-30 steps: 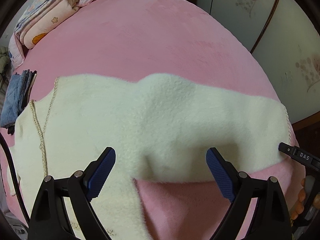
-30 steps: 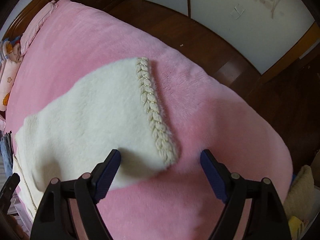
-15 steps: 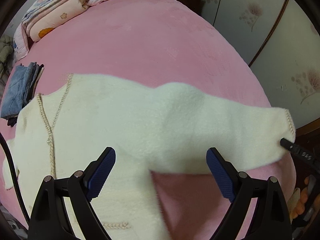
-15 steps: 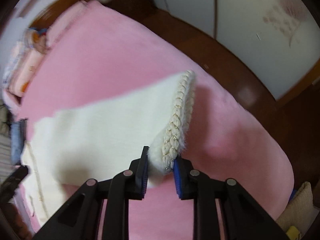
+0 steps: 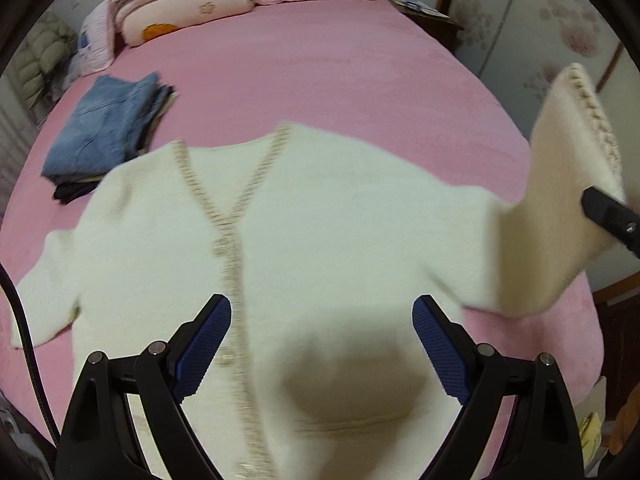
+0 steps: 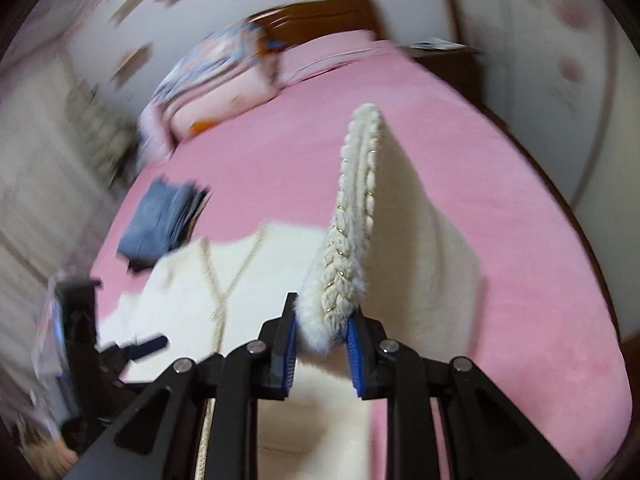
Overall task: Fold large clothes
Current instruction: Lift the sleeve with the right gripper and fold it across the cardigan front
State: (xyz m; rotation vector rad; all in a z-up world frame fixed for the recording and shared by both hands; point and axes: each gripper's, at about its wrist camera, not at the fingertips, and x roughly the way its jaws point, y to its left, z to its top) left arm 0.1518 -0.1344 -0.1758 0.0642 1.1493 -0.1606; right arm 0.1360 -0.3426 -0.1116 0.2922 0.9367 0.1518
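Observation:
A cream fuzzy cardigan (image 5: 320, 240) with a braided front trim lies face up on the pink bed (image 5: 320, 60). My right gripper (image 6: 322, 344) is shut on the braided cuff (image 6: 344, 264) of its right sleeve and holds the sleeve raised off the bed. The lifted sleeve (image 5: 560, 208) shows at the right of the left wrist view, with the right gripper's tip beside it. My left gripper (image 5: 322, 344) is open and empty, hovering over the cardigan's lower body. It also shows at the left of the right wrist view (image 6: 132, 348).
A folded stack of blue jeans (image 5: 108, 136) lies on the bed left of the cardigan. Folded quilts and a pillow (image 5: 180, 8) sit at the head. Wardrobe doors (image 5: 560, 32) stand to the right, beyond the bed's edge.
My right gripper closed on the sleeve cuff and lifted it up and toward the cardigan's body. My left gripper pulled back, so the whole cardigan front now shows.

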